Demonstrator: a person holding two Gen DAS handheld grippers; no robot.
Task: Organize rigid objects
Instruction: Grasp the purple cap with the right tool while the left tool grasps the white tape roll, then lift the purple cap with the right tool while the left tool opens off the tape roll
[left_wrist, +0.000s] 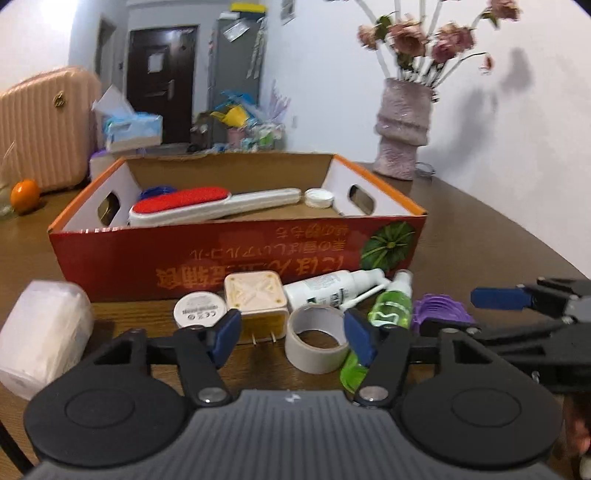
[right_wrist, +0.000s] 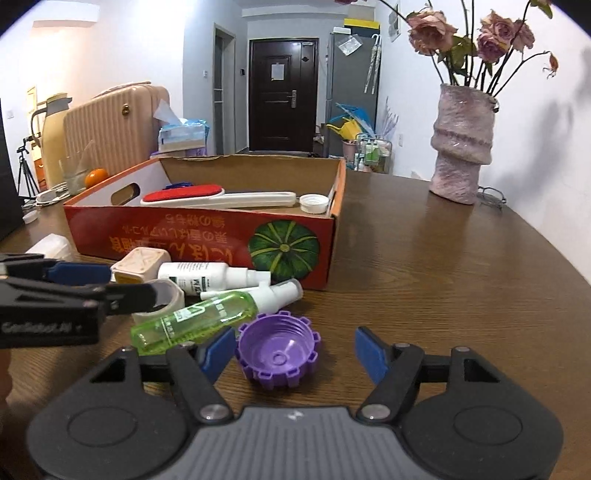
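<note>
Red cardboard box (right_wrist: 184, 236) holding lint brush (right_wrist: 207, 197), purple cap (right_wrist: 279, 354) upturned before it

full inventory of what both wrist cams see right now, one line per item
cardboard box: 1, red-orange, open, centre of table
lint brush: 1, red and white, inside box
white cap: 1, inside box, right end
blue item: 1, inside box behind brush, unclear
tape roll: 1, grey-white, in front of box
plug adapter: 1, cream, in front of box
round tin: 1, white, left of adapter
white spray bottle: 1, lying in front of box
green spray bottle: 1, lying by tape
purple cap: 1, open side up, nearest
tissue pack: 1, white, far left
vase: 1, pink, dried roses, right
orange: 1, behind box
table: 1, brown wood
left gripper: open, around tape
right gripper: open, around purple cap
</note>
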